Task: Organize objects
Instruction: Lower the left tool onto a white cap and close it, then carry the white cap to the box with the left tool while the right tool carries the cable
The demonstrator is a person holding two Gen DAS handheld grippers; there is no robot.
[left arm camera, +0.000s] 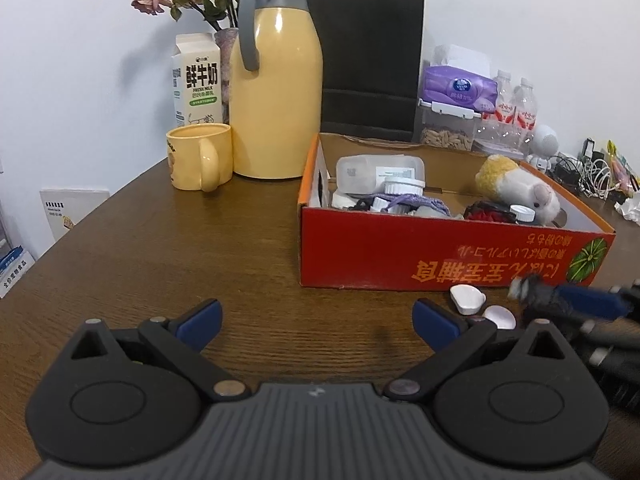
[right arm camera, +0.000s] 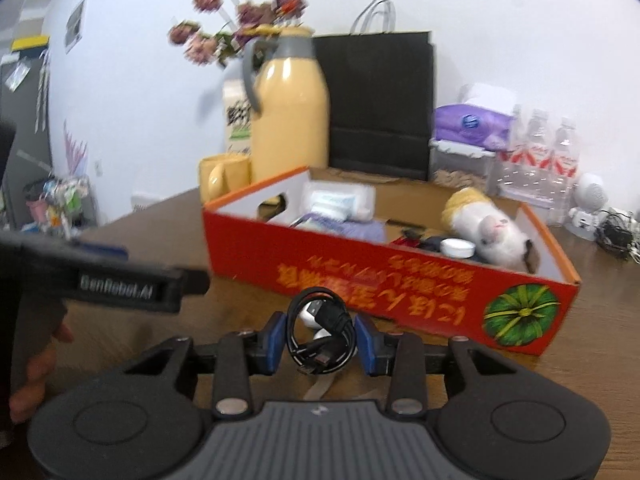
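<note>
While the left gripper [left arm camera: 316, 322] hangs wide open over bare table [left arm camera: 200, 248] with nothing between its pads, the right gripper [right arm camera: 322, 342] is clamped on a coiled black cable [right arm camera: 320, 334], held just in front of the red box [right arm camera: 400, 280], above two small white pieces [left arm camera: 468, 299].

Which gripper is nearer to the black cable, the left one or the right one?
Right. The right gripper has its jaws closed on the coiled cable. The left gripper stands open over bare table, with the cable off to its right.

Yellow thermos [left arm camera: 276, 92], mug [left arm camera: 200, 156], milk carton [left arm camera: 197, 80]
</note>
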